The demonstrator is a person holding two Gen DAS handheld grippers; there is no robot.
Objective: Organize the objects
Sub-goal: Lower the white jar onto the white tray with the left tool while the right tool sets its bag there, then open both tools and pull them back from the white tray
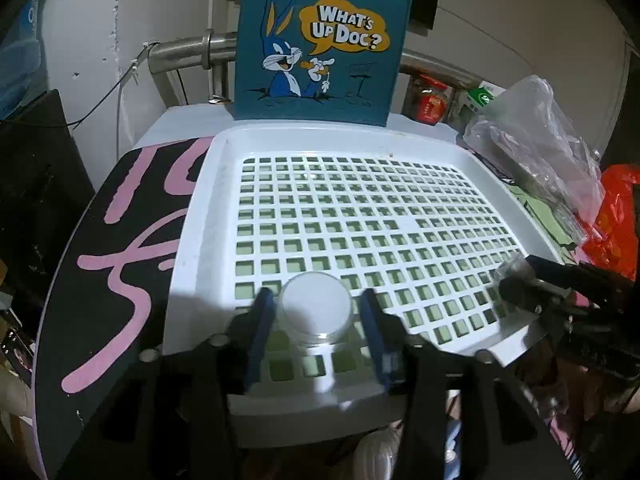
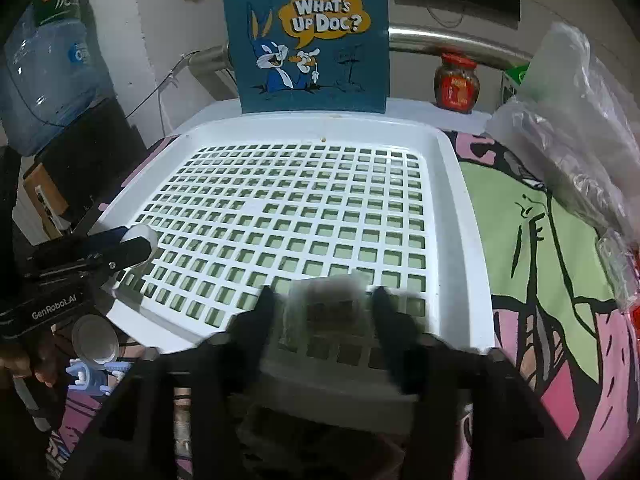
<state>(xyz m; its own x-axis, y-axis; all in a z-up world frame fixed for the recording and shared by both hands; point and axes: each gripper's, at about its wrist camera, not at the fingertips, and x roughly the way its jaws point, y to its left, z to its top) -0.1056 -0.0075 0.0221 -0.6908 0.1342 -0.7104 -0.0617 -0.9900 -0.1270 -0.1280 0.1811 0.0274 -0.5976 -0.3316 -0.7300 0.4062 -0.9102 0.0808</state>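
Note:
A white perforated tray lies on the table. My left gripper has blue-padded fingers on either side of a round clear container with a white lid, over the tray's near edge; a small gap shows at each side. It also shows in the right wrist view. My right gripper holds a clear, blurred packet with dark contents between its fingers, just above the tray's near right part. The right gripper also shows at the right in the left wrist view.
A blue "What's Up Doc?" bag stands behind the tray. Crumpled clear plastic bags lie to the right, with a red-lidded jar behind. A metal lid and a blue toy lie at the tray's near left. A water jug stands far left.

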